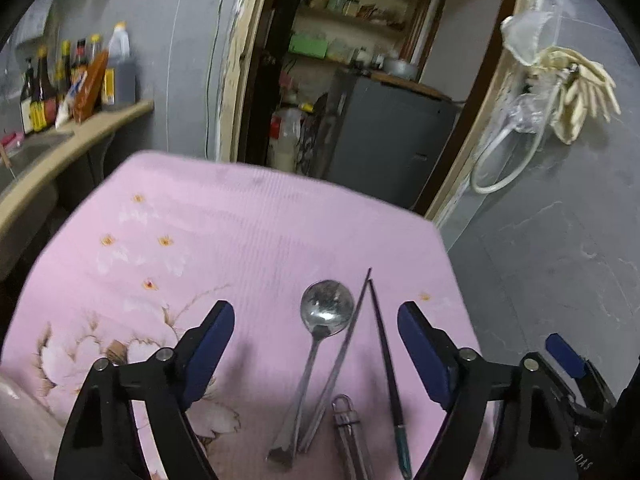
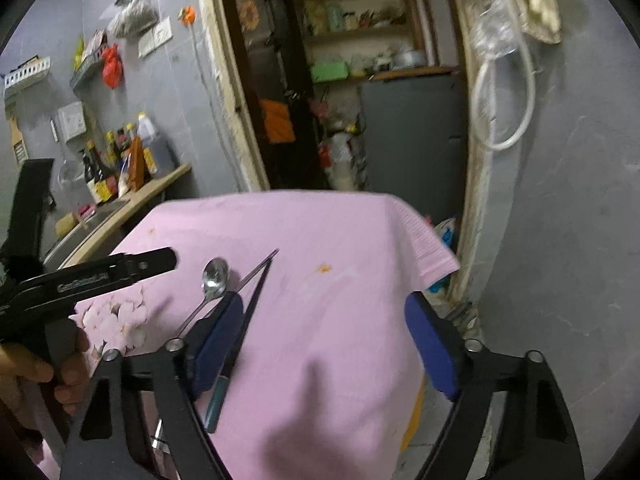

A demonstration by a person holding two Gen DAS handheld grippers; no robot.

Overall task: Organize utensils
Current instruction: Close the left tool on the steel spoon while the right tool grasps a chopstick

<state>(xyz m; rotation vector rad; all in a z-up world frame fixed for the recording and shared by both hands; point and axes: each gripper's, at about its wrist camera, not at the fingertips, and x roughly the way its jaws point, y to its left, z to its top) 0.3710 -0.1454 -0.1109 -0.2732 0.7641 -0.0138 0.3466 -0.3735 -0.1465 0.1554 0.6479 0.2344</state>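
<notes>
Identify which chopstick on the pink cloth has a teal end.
The dark chopstick, rightmost of the utensils; the silver chopstick beside the spoon is plain metal throughout.

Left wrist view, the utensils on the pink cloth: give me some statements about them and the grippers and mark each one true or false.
1. The round-bowled steel spoon lies on the pink flowered tablecloth. True.
2. The left gripper is clamped on the spoon. False: its blue-padded fingers stand wide apart, holding nothing.
3. The silver metal chopstick and the dark teal-ended chopstick nearly meet at their far tips. True.
4. The spoon lies right of both chopsticks. False: it lies left of them.
5. The right gripper is open and empty. True.
6. A small metal peeler-like tool rests in the spoon's bowl. False: it lies on the cloth between the chopsticks' near ends.
</notes>
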